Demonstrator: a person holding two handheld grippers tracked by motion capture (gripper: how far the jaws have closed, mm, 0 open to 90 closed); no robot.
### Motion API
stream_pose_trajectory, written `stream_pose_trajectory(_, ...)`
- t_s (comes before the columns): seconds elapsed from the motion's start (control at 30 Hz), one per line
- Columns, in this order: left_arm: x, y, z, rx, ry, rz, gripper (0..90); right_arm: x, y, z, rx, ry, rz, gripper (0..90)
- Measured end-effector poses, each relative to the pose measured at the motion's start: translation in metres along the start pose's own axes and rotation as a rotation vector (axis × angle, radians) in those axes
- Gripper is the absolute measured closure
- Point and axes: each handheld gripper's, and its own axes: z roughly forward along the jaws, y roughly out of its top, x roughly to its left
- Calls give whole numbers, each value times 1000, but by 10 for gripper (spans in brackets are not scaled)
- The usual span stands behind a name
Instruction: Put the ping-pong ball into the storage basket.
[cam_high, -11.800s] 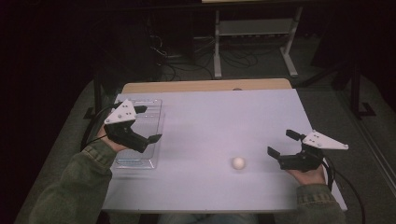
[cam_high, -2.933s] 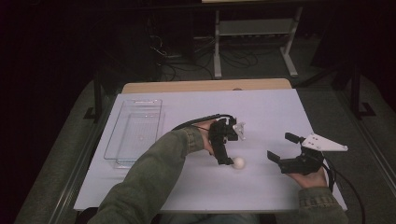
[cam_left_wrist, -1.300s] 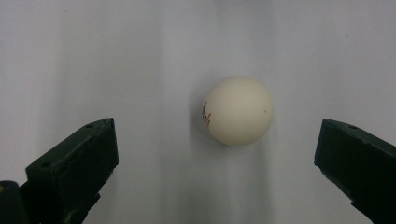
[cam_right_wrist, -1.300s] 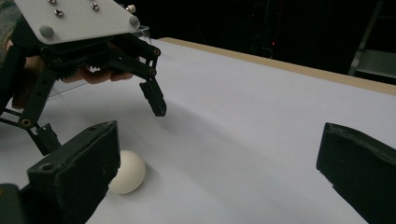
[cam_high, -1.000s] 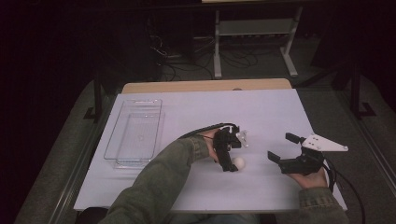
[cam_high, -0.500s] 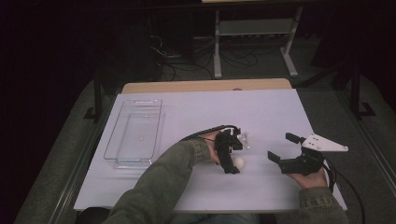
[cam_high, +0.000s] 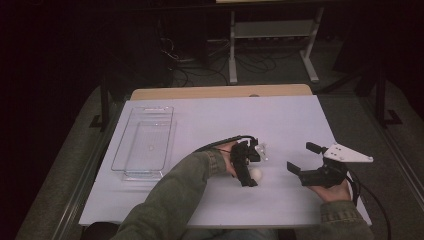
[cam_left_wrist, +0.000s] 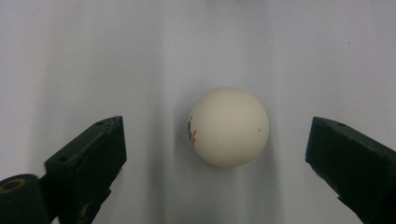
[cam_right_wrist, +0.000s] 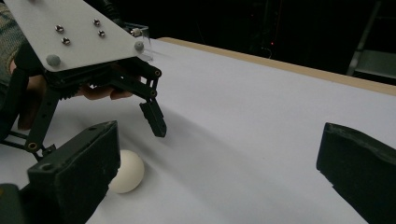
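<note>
Cream-white and smooth, the ball (cam_left_wrist: 228, 127) is a small matte sphere with a bit of red print on its side and a tiny dark speck on its face. It rests on the pale table (cam_high: 210, 120), toward the person's side and a little right of the middle. The left gripper (cam_high: 250, 175) points down over it, 1 jaw on either side; the jaws have just been closing in but are apart and clear of the ball, with bare table showing in both gaps. The right gripper (cam_high: 303, 161) sits near the ball to the right, level above the table, jaws spread wide with nothing between them. Count: 1 ball, 2 grippers, 1 clear plastic tray (cam_high: 131, 137) lying well apart on the table's left part.
</note>
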Motion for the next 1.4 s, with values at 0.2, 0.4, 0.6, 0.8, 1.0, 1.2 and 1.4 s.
stream_pose_trajectory(0.2, -3, 1, 2, 2, 18, 18, 143, 0, 0, 0, 1, 0, 1, 0)
stream_pose_trajectory(0.4, -4, 1, 1, -7, 5, 24, 222, 0, 0, 0, 2, 0, 0, 0)
stream_pose_trajectory(0.6, -4, 1, 2, -12, -16, 25, 282, 0, 0, 0, -2, 0, 4, 0)
stream_pose_trajectory(0.8, -4, 1, 4, -2, -12, 20, 311, 0, 0, 0, 0, 1, 3, 0)
stream_pose_trajectory(1.0, -3, 1, 6, 8, -7, 14, 397, 0, 0, -1, -1, 1, 4, 0)
stream_pose_trajectory(1.2, -2, 0, 5, 3, -14, 9, 442, 0, 0, -1, -2, 1, 5, 0)
stream_pose_trajectory(1.4, -2, 1, 5, -1, -12, -2, 500, 0, 0, -1, -2, 1, 3, 0)
